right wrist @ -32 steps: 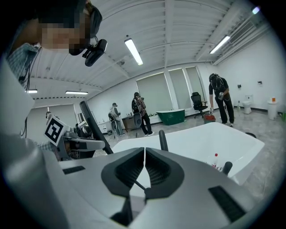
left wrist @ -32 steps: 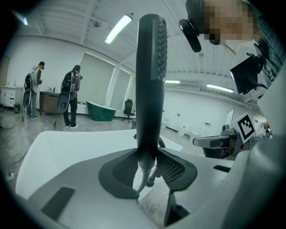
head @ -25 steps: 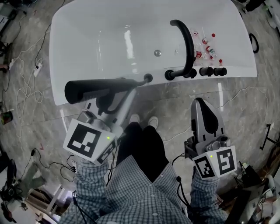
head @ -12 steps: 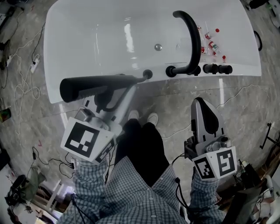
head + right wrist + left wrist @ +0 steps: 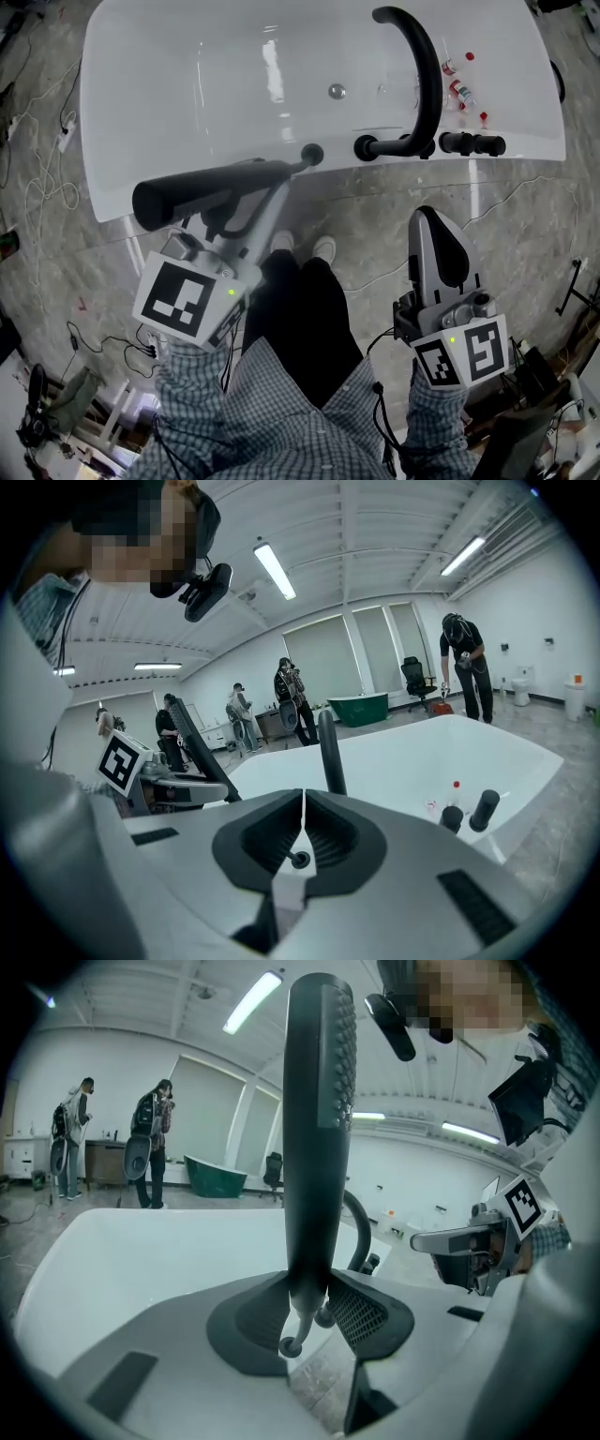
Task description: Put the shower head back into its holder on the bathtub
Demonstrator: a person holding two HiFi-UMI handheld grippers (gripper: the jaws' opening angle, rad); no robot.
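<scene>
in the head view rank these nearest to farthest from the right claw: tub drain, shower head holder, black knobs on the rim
1. black knobs, on the near rim of the tub, just above the right claw.
2. holder, same rim, farther left.
3. drain, down inside, past the rim.

The grey marbled floor [image 5: 394, 234] under you carries the white bathtub [image 5: 187, 103], with loose cables [image 5: 49, 184] trailing off the bathtub's left end and your shoes [image 5: 302, 247] just in front of its near rim. Toward the bathtub's right end lie small red-capped bottles [image 5: 459, 91], near the black faucet [image 5: 424, 75] and knobs [image 5: 473, 144] on that rim.
</scene>
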